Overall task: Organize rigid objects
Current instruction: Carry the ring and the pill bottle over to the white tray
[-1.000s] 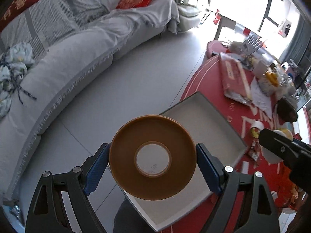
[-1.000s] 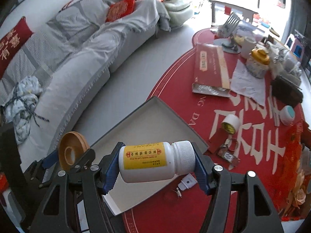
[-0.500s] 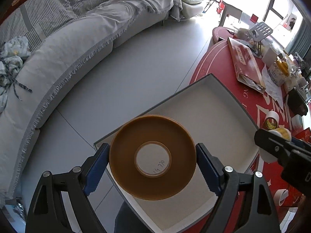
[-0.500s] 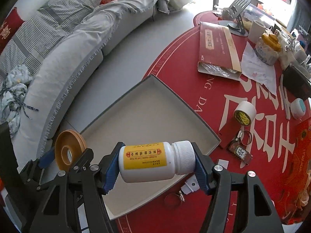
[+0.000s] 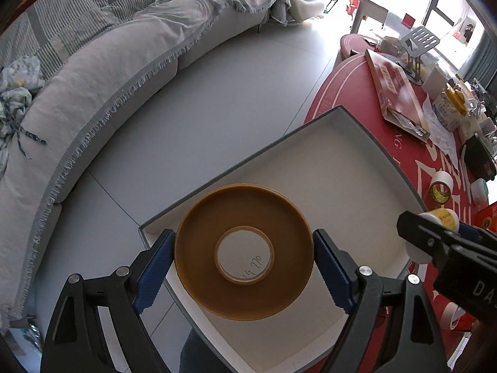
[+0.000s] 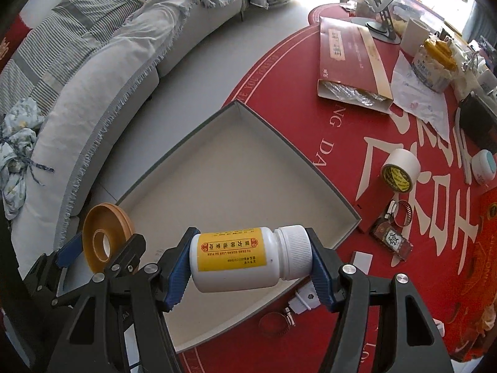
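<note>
Tape roll (image 5: pixel 243 251) sits clamped across its outer rim in the left gripper (image 5: pixel 243 258), flat face toward the camera, so it can go down flat. Left wrist view: brown glossy ring, pale core with handwriting inside. Blue ribbed pads (image 5: pixel 332 272) press both sides of the rim. Below it is the tray (image 5: pixel 385 152), a shallow square box, matte off-white floor, thin grey walls, near-left part overhanging the red table (image 5: pixel 344 74). Roll hangs over the tray's near-left area; contact with the floor can't be judged. Right gripper shows at the right edge.

Right wrist view: right gripper (image 6: pixel 251 259) grips the pill bottle (image 6: pixel 251 258) end to end, one pad on the base, one on the ribbed white cap, bottle lying sideways. Smooth white plastic, yellow label. It hangs over the tray's near edge, likely about to be laid inside. Tray is empty. White tape roll (image 6: pixel 400 169), hose clamp (image 6: pixel 400 208) and key fob (image 6: pixel 391 239) lie loose on the table, right of the tray.
</note>
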### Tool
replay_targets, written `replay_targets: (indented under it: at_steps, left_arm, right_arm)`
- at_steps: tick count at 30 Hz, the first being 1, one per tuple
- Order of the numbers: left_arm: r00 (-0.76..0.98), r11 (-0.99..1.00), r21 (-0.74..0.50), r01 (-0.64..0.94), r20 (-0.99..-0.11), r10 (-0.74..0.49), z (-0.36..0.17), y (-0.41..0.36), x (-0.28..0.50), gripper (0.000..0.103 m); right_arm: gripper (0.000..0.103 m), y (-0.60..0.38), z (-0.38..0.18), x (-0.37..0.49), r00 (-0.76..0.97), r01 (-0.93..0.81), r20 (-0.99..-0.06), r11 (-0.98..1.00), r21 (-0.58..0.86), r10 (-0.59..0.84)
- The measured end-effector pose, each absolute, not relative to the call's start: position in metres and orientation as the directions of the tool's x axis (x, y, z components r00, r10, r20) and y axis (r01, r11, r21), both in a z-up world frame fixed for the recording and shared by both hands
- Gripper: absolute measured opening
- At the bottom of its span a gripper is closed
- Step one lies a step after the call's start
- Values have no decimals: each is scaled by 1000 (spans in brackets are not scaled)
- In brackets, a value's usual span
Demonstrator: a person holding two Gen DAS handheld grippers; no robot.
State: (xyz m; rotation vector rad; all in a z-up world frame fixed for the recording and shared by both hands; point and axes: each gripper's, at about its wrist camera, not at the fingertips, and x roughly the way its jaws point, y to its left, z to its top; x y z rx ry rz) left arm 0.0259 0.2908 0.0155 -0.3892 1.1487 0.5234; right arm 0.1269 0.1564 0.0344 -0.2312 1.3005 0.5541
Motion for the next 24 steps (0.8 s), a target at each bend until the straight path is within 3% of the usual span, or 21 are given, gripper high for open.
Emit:
replay_targets:
  at_steps: [24]
  left_arm:
    - [288,835,-14,-550,-942,174,-8,291,44,89]
  right_arm:
    - [67,162,0,141,127,-482,-969,867,127,212]
